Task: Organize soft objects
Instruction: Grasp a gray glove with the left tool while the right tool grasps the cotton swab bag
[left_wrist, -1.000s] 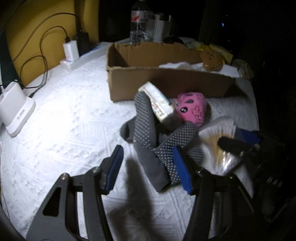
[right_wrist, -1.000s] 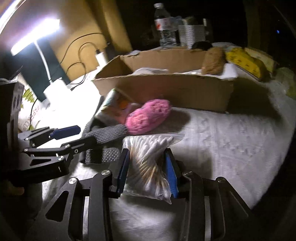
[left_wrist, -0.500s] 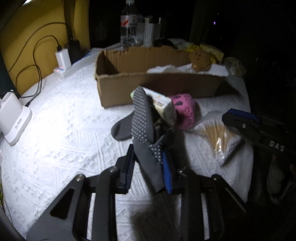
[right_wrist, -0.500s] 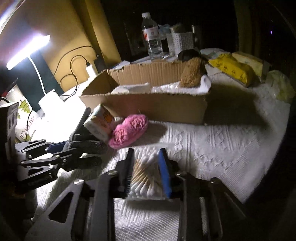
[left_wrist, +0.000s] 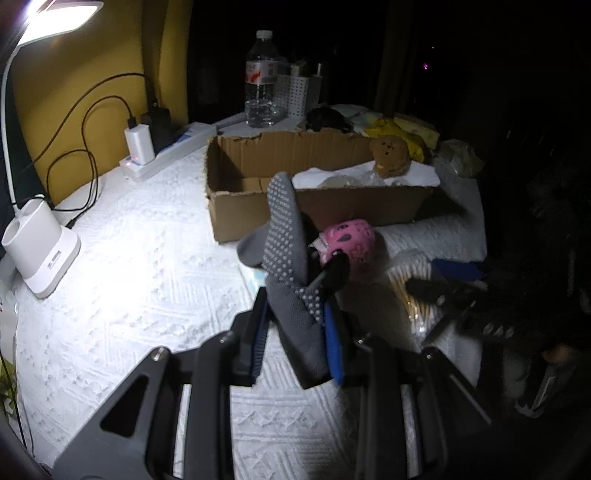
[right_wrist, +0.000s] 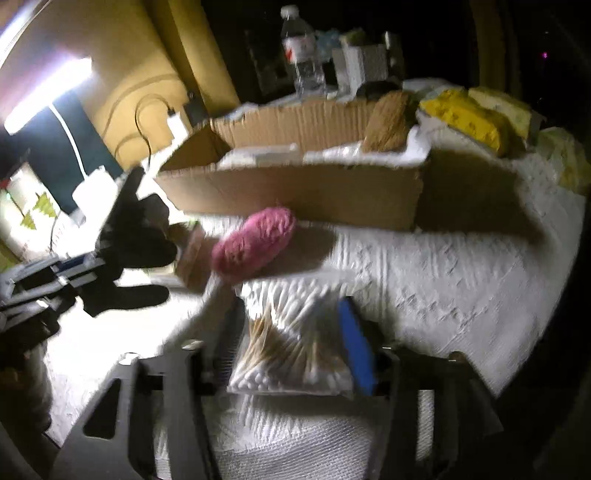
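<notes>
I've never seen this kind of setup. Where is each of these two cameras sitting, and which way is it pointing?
Left wrist: rides behind the left claw, looking forward along it at the gray sock it grips and the cardboard box; the right claw shows at right.
Right wrist: rides behind the right claw, blurred, looking past its bag of cotton swabs to the box.
Shared: box, pink plush, water bottle.

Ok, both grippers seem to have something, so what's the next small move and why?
Probably lift the grey dotted sock toward the open cardboard box: the left gripper has its jaws shut on it, and the box lies just behind. The right gripper grips the bag of cotton swabs.
</notes>
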